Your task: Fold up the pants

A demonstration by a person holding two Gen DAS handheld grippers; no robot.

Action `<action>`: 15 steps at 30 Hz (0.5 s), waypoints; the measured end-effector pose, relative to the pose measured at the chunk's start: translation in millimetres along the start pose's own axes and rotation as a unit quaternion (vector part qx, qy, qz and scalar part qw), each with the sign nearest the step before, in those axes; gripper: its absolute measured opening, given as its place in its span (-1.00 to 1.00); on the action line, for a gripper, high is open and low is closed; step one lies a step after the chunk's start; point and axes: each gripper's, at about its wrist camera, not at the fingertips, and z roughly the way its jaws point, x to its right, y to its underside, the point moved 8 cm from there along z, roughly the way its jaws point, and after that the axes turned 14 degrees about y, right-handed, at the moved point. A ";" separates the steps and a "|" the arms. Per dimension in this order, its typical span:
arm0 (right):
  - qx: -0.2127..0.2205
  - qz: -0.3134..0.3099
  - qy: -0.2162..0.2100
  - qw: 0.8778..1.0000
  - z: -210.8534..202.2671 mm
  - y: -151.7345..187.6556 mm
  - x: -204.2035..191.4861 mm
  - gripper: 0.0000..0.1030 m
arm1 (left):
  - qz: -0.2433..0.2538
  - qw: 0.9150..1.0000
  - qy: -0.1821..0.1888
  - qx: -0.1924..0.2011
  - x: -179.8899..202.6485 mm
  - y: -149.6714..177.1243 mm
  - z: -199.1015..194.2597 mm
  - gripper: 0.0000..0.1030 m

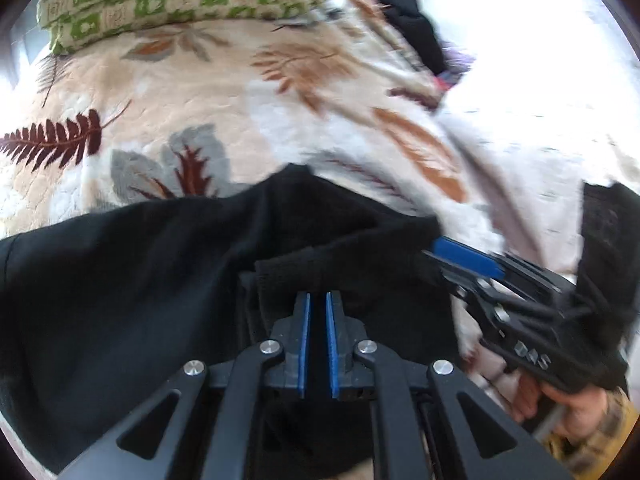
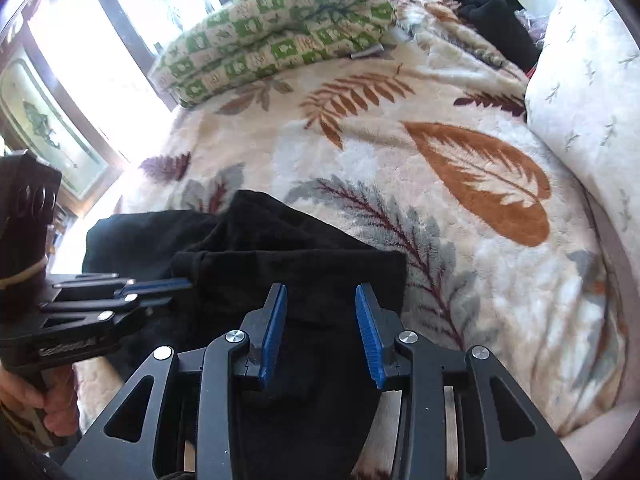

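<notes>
The black pants [image 2: 280, 248] lay bunched on the leaf-patterned blanket [image 2: 460, 152] of the bed, nearest the person, one folded edge turned up toward the cameras. The left tongs [image 1: 317, 300] were nearly clenched, pads close together on a fold of that black cloth, so they looked to be pinching it. The right tongs [image 2: 321, 292] stood released, pads spread wide with the hem lying between them, nothing gripped yet. In the left view the right tool was blurred, so its contact there could not be read. To do this well, I judged the right side should bite the same edge level with the left, catching every layer. Then both should lift evenly, keeping the edge taut, so the fold lands square rather than twisted.
</notes>
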 end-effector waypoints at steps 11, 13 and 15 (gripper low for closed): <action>-0.003 -0.041 -0.004 0.999 -26.1 25.1 -16.7 -0.19 | -0.005 0.999 0.040 0.019 5.4 17.5 -29.9 -0.76; -0.002 -0.043 -0.001 0.999 -38.0 41.8 -22.6 -0.19 | 0.008 0.999 0.037 0.013 9.5 32.1 -34.3 -0.65; -0.001 -0.042 0.004 0.999 -47.0 58.2 -29.9 -0.19 | 0.025 0.999 0.021 0.006 11.5 45.0 -35.7 -0.51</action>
